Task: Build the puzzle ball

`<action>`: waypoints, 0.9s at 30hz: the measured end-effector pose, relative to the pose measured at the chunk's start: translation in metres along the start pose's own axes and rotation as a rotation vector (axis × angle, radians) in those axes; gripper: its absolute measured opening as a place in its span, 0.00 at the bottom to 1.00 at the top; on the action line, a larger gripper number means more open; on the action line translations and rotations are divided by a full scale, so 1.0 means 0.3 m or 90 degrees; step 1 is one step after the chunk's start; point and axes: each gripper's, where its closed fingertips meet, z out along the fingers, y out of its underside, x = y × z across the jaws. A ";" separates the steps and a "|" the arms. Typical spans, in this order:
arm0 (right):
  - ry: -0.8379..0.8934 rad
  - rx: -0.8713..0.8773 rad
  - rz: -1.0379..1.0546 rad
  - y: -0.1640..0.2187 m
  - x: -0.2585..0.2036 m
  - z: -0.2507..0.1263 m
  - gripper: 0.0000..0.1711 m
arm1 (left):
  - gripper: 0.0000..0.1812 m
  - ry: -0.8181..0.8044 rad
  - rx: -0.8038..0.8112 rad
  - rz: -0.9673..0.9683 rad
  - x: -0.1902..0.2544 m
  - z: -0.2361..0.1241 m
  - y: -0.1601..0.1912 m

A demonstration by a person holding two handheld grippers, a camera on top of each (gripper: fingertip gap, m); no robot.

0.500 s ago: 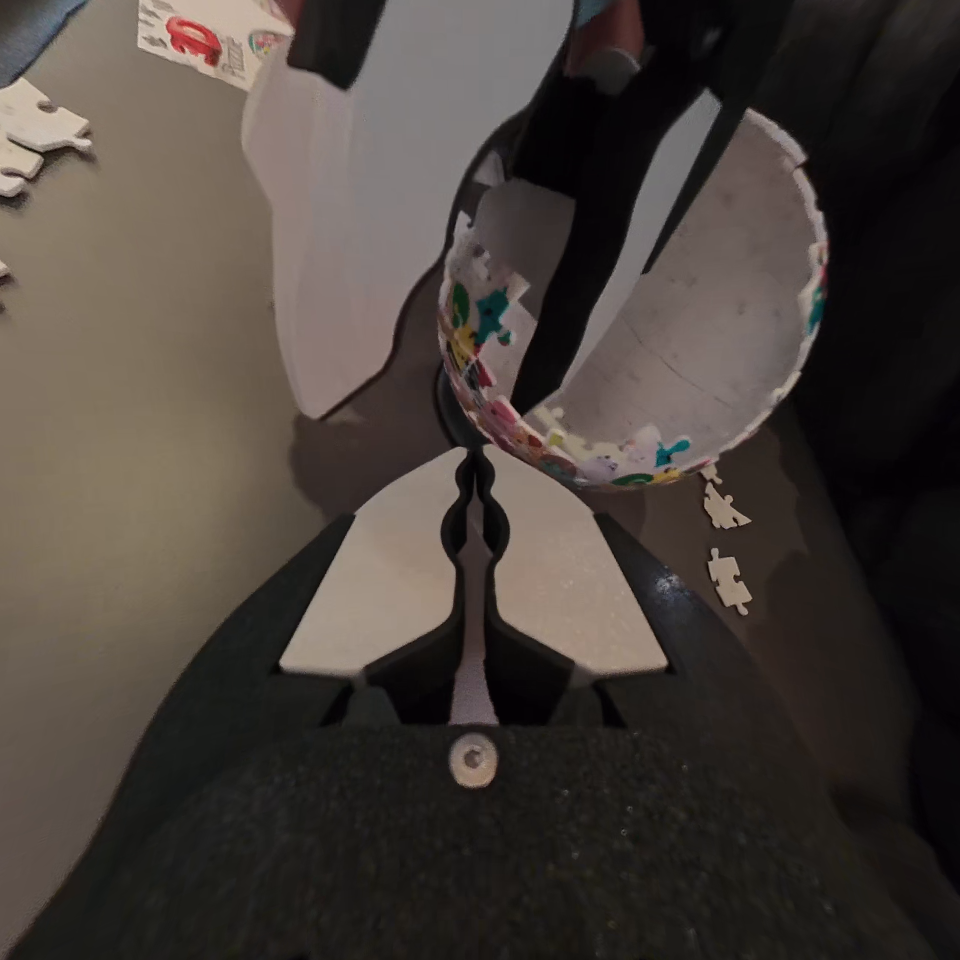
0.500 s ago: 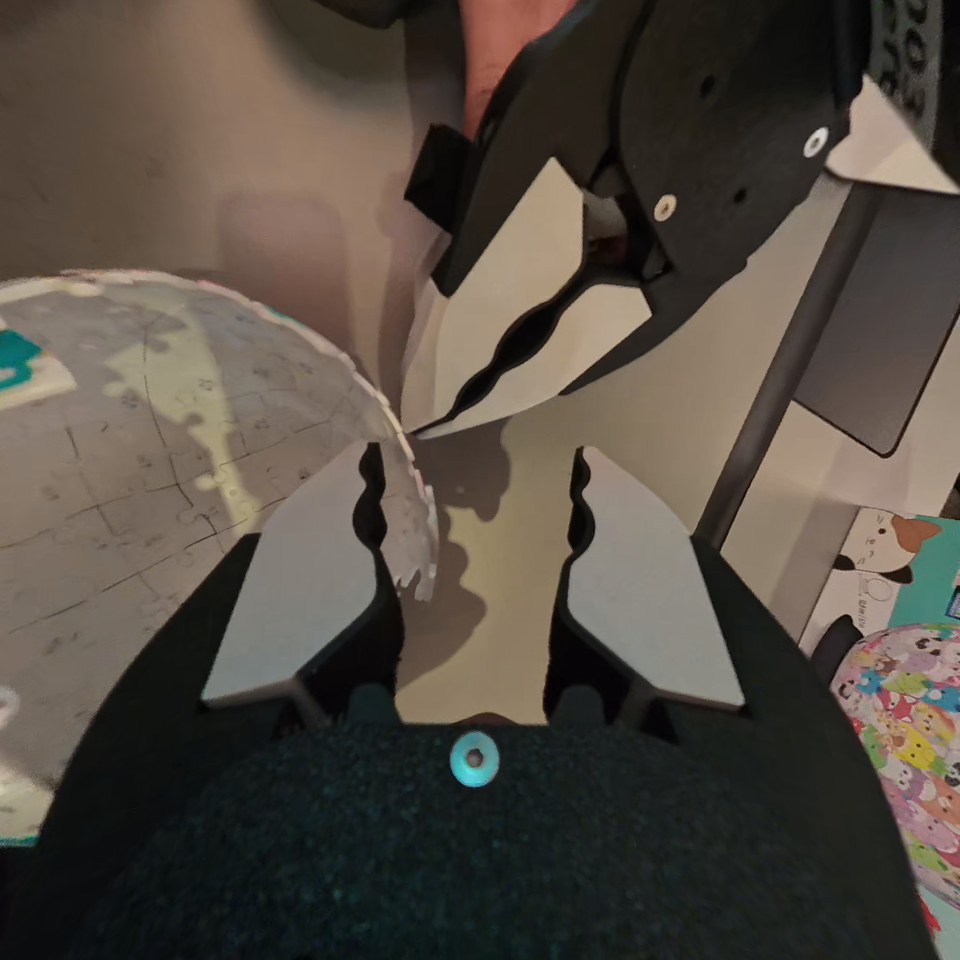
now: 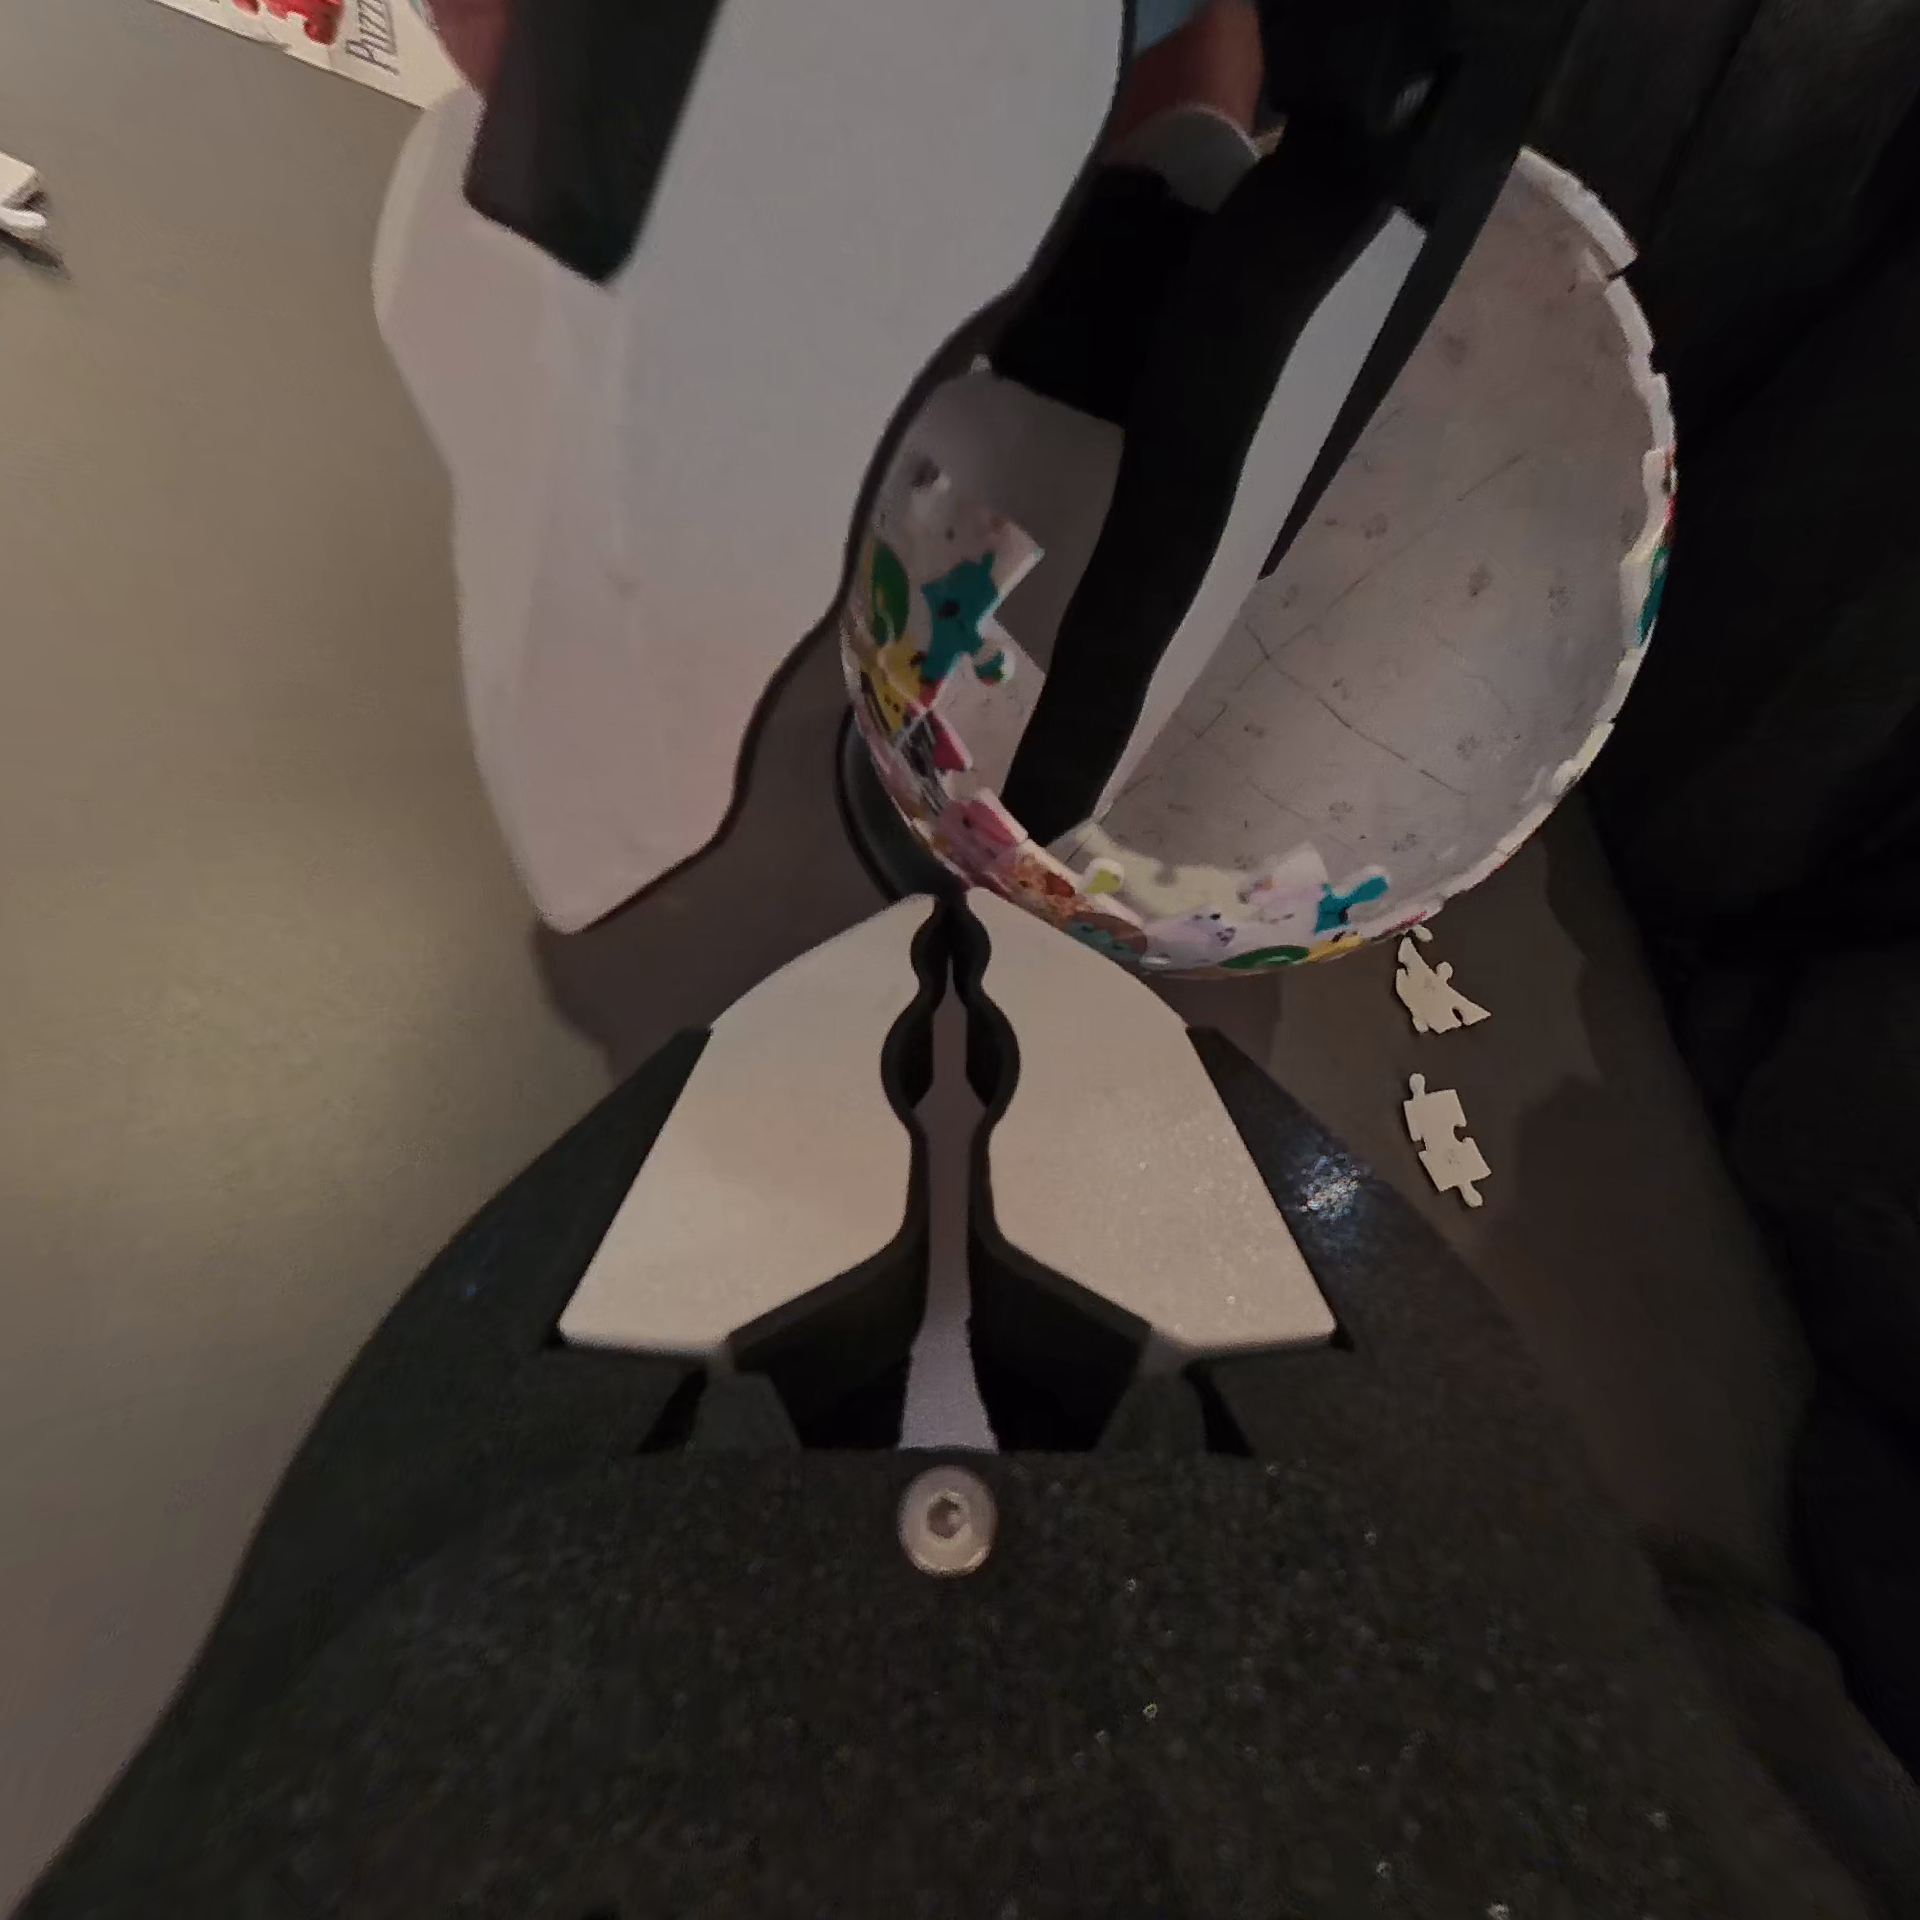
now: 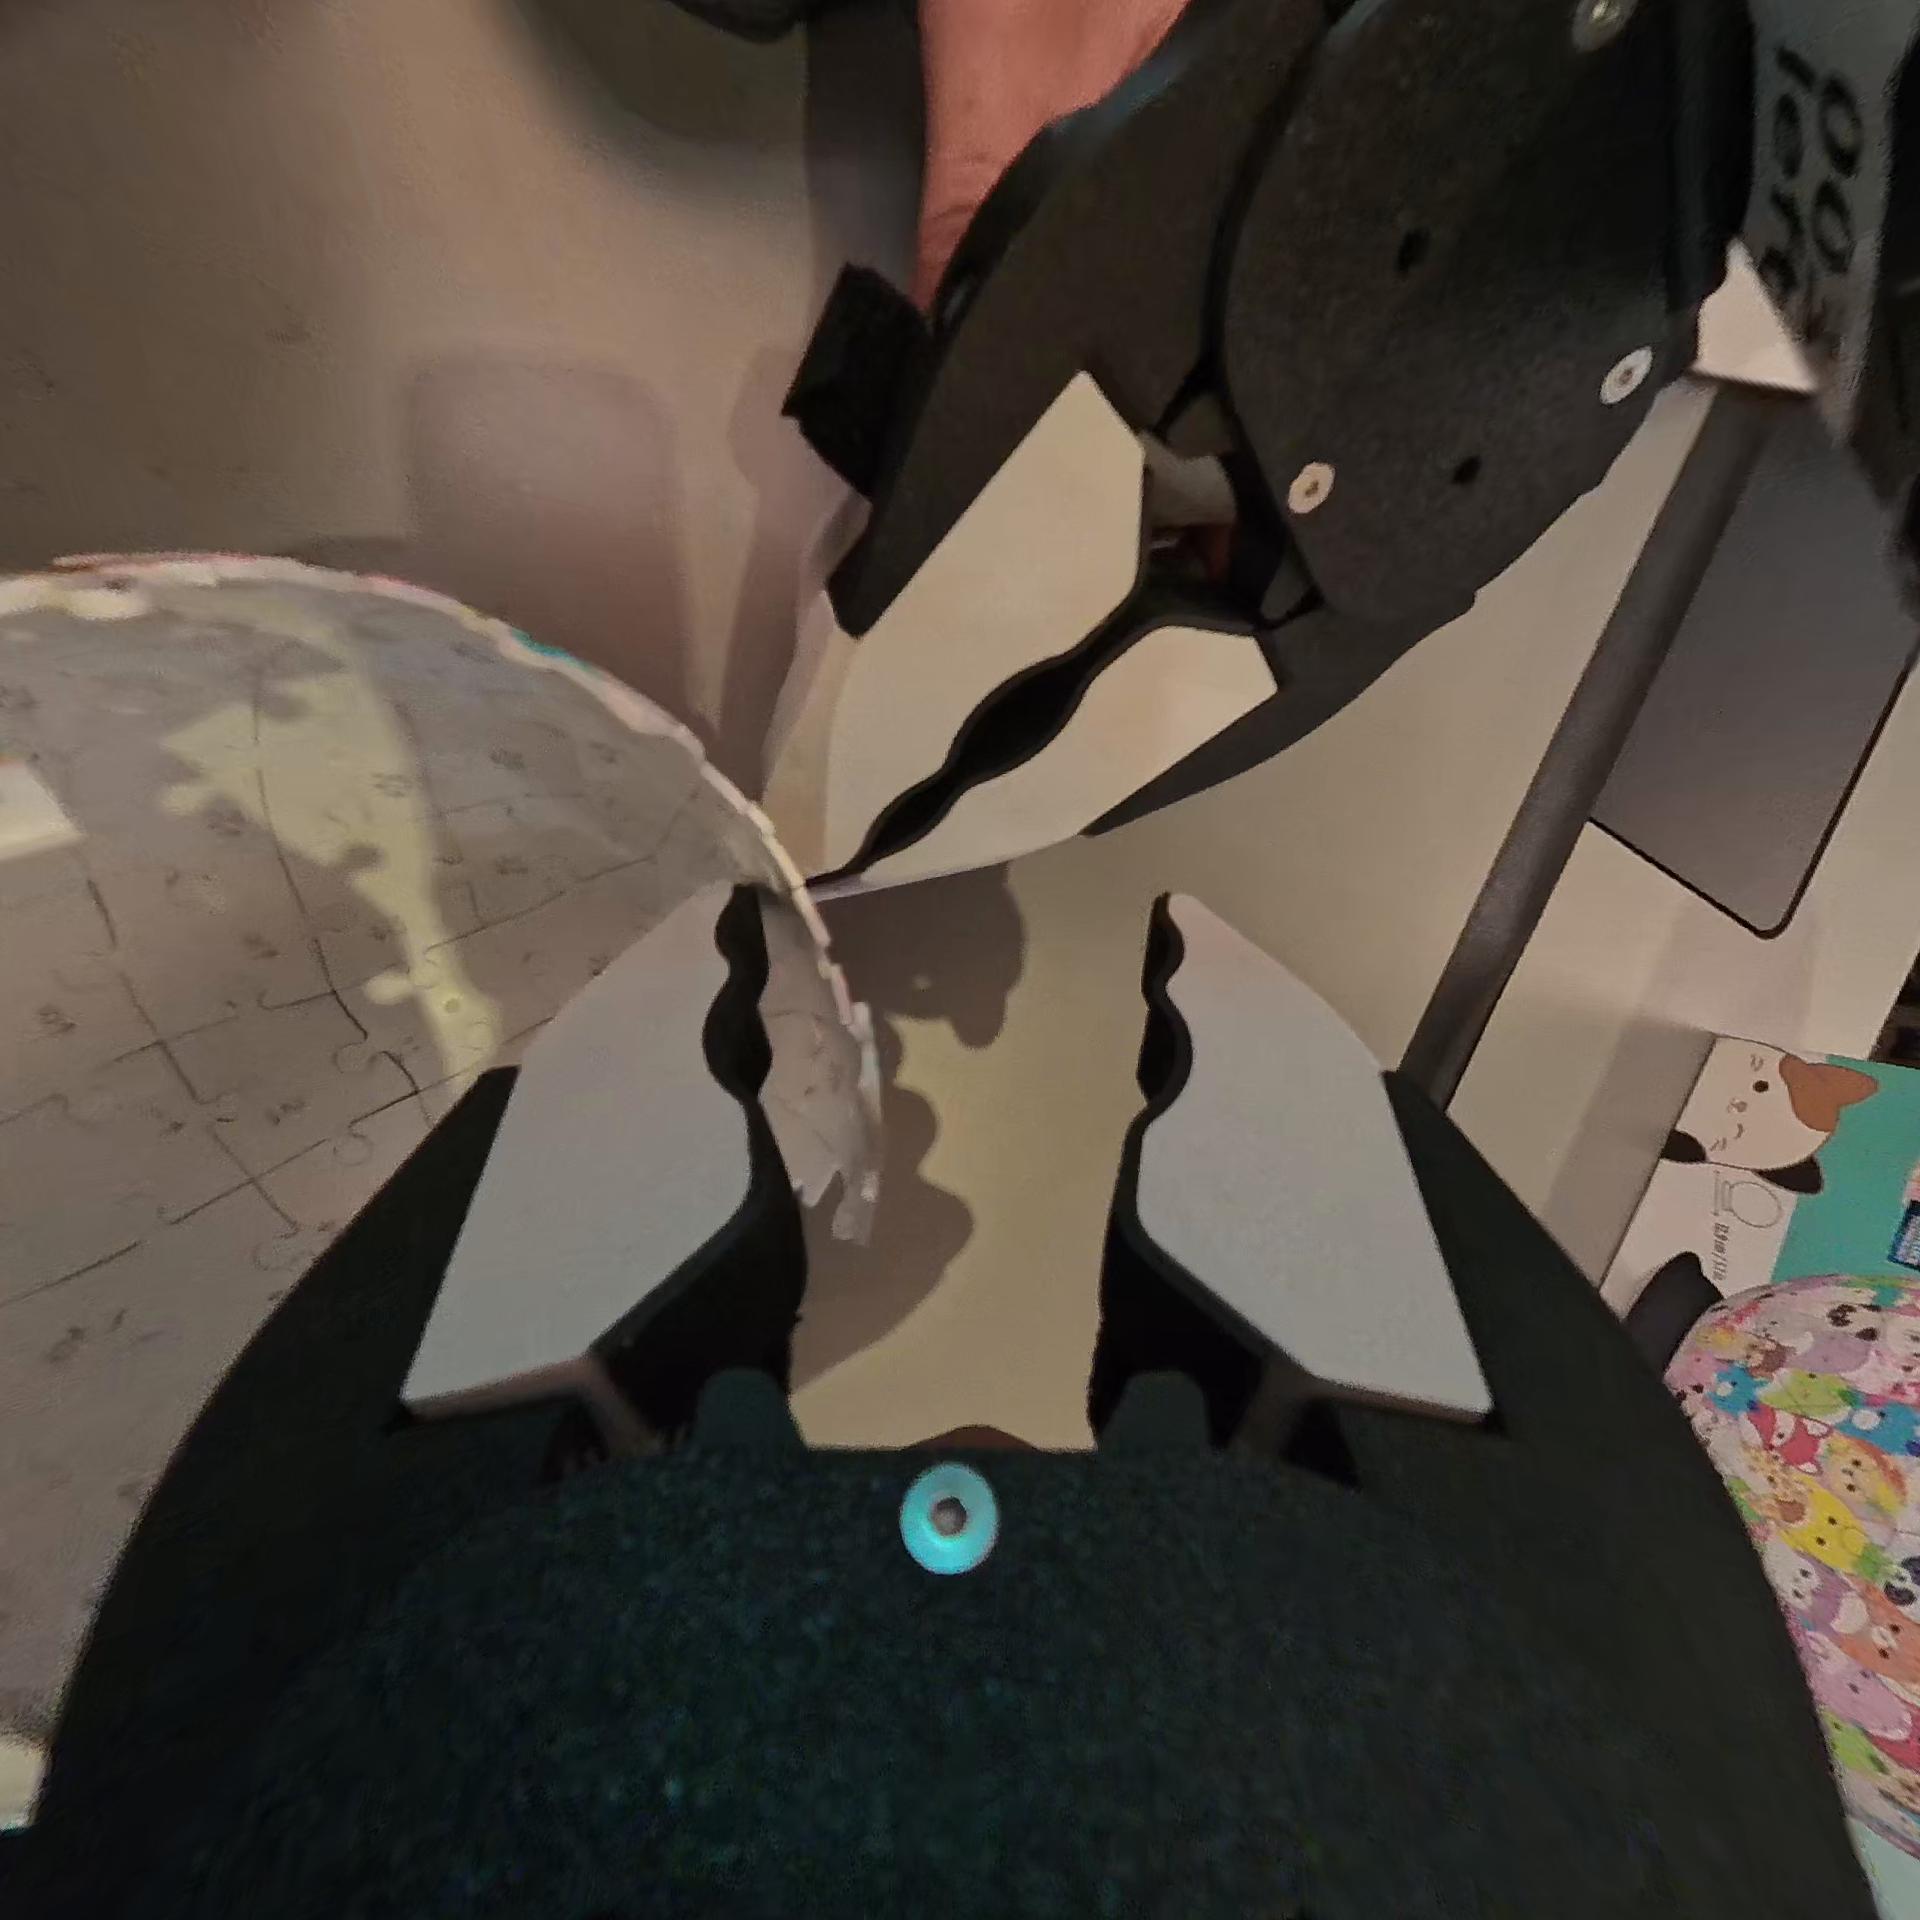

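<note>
Puzzle ball [image 3: 1455, 665] shell beside two loose pieces [image 3: 1444, 1143]

Matt cardboard puzzle ball [image 3: 1382, 665], grainy black plastic left gripper [image 3: 951, 914], smooth table [image 3: 208, 831].

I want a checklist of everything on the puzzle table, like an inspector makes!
Surface: grey tabletop, dimly lit.
Job's things: half-built puzzle ball shell, open side showing its white inside; two loose pieces beside it.
Clutter: puzzle box and a colourful finished ball at the right.
Grippers: left gripper shut at the shell's rim, any piece hidden; right gripper open, one finger inside the shell.
Cables: nothing seen.
Surroundings: grey metal post; a person's hand.
</note>
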 end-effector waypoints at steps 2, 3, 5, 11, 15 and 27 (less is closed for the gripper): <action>0.004 0.002 0.008 -0.003 0.007 0.002 0.42 | 0.00 -0.002 -0.004 -0.001 -0.002 0.002 0.002; -0.002 0.001 0.009 -0.002 0.002 0.003 0.41 | 0.00 -0.001 -0.003 -0.001 -0.002 0.002 0.002; -0.004 0.006 -0.001 -0.004 -0.004 0.000 0.41 | 0.00 -0.001 -0.001 -0.002 -0.002 0.001 0.000; 0.007 0.010 0.005 -0.007 0.008 -0.003 0.41 | 0.00 -0.004 -0.005 0.002 -0.001 0.003 0.002; -0.007 0.011 0.003 -0.005 -0.005 -0.009 0.41 | 0.00 -0.006 0.004 0.002 -0.004 0.000 -0.005; 0.016 0.019 0.008 -0.011 0.016 -0.030 0.41 | 0.00 -0.006 0.026 0.014 -0.004 -0.004 -0.027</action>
